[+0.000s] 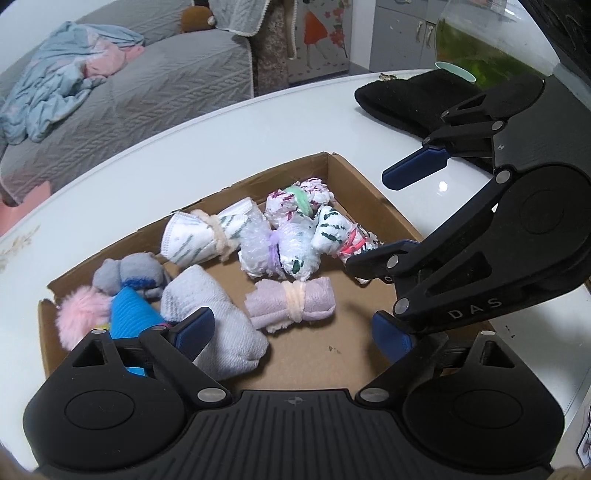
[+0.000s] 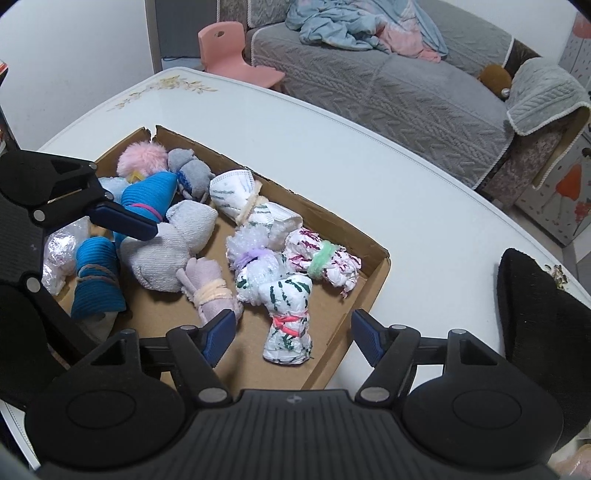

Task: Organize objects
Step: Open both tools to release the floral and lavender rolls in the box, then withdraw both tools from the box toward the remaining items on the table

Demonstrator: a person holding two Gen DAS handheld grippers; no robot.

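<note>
You're hovering both grippers, left gripper point(image 1: 295, 338) and right gripper point(image 2: 291, 338), wide open and empty; the green-striped white paper bundle tied in pink point(image 2: 288, 319) is lying lengthwise between the right fingers, near the shallow cardboard tray point(image 2: 369, 291)'s right edge.

A home living room: quilted grey sofa point(image 2: 406, 92), crumpled blanket point(image 2: 351, 26), white table point(image 2: 424, 206).

- The blue ribbed roll point(image 1: 127, 314) lies partly hidden behind the left gripper point(image 1: 295, 332), at its left finger.
- The right gripper point(image 1: 399, 206) covers one end of the red-tied bundle point(image 1: 338, 230).
- The black cloth point(image 2: 535, 295), right of the right gripper, is cut off by the picture's edge.
</note>
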